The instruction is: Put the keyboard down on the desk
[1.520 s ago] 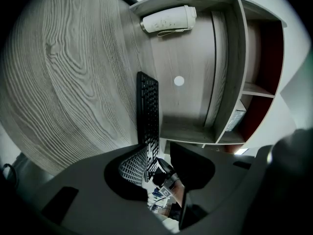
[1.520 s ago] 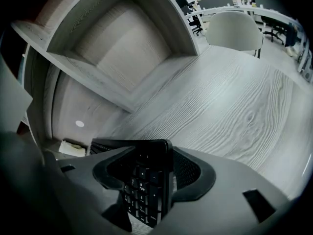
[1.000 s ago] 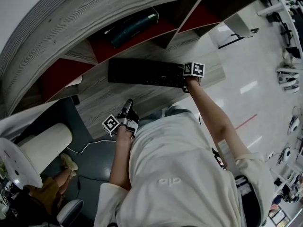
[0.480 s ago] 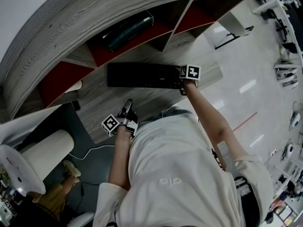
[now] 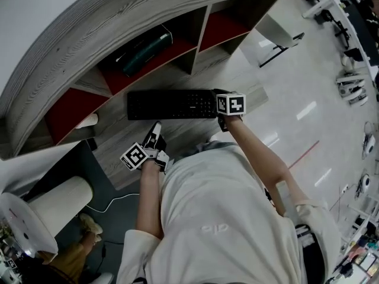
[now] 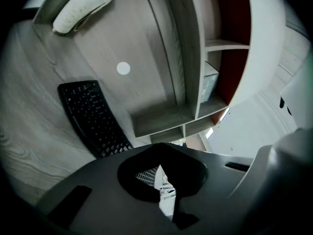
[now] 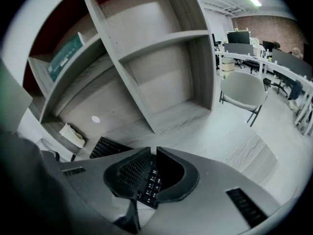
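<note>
Head view puts the keyboard (image 5: 170, 105) flat on the surface (image 5: 183, 129) at the centre of the frame. Its long edge runs parallel to the front of the shelf unit (image 5: 118, 22) above it. It seems to rest fully on the surface, so it needs no support, and I judge the placing done.

The right gripper (image 5: 220, 106) hangs over the keyboard's right end. Its jaws have just been closing and now stand almost together, with only a thin slit between the tips. Nothing is clamped; in the right gripper view the keys show underneath, past the jaws, not between them. The left gripper (image 5: 156, 129) sits lower left of the keyboard, apart from it, near the surface's front edge. Its jaws have also just been closing and are pressed together on nothing.

The keyboard is a long, thin slab of matte black plastic with tight rows of low keys. The surface is pale grey board with a streaky wood grain and a small white disc (image 6: 123, 68) set into it. The shelf unit has the same grain, square compartments and dark red backs.
</note>
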{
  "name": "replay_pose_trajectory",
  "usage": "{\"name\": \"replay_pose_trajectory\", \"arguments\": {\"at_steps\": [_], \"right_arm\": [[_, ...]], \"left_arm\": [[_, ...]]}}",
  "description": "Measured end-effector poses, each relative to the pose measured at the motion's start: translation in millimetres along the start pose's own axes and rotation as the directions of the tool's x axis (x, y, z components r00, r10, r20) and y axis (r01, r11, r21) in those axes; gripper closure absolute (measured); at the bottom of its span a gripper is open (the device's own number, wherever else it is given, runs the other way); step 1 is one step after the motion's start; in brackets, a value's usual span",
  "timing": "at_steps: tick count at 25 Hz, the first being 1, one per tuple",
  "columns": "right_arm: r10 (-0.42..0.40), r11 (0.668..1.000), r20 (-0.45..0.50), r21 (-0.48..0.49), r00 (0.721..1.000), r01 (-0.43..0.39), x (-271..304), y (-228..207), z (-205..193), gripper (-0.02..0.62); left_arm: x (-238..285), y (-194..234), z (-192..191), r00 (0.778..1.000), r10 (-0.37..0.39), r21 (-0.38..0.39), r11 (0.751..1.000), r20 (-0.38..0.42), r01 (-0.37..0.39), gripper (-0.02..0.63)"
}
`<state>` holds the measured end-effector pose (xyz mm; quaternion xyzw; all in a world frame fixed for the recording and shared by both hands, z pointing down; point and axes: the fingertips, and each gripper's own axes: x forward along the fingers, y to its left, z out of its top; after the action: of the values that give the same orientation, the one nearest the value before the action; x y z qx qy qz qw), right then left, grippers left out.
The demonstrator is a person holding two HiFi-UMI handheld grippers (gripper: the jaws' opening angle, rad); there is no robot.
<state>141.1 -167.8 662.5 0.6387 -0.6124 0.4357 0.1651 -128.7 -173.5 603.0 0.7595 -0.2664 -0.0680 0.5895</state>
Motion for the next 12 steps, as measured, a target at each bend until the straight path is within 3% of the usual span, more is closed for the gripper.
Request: {"name": "replay_pose_trajectory", "arguments": {"at_steps": [4, 7, 12], "right_arm": [[0.134, 0.991, 0.123, -0.045, 0.983, -0.129, -40.3, 32.4, 31.3, 0.551], [0.222, 0.973, 0.193, -0.104, 0.956, -0.205, -72.1, 53.9, 51.0, 0.560], [0.306, 0.940, 0.274, -0.240, 0.912, -0.244, -125.6, 78.6, 73.3, 0.568]], "left_arm": [[10.4, -43.2, 7.7, 0.999, -0.048, 0.199, 0.979, -0.014, 0.050, 0.589], [15.2, -72.1, 10.6, 0.998, -0.054, 0.338, 0.939, -0.027, 0.060, 0.589], [20.2, -118.8, 10.4, 0.996, -0.073, 0.511, 0.855, -0.053, 0.090, 0.589]]}}
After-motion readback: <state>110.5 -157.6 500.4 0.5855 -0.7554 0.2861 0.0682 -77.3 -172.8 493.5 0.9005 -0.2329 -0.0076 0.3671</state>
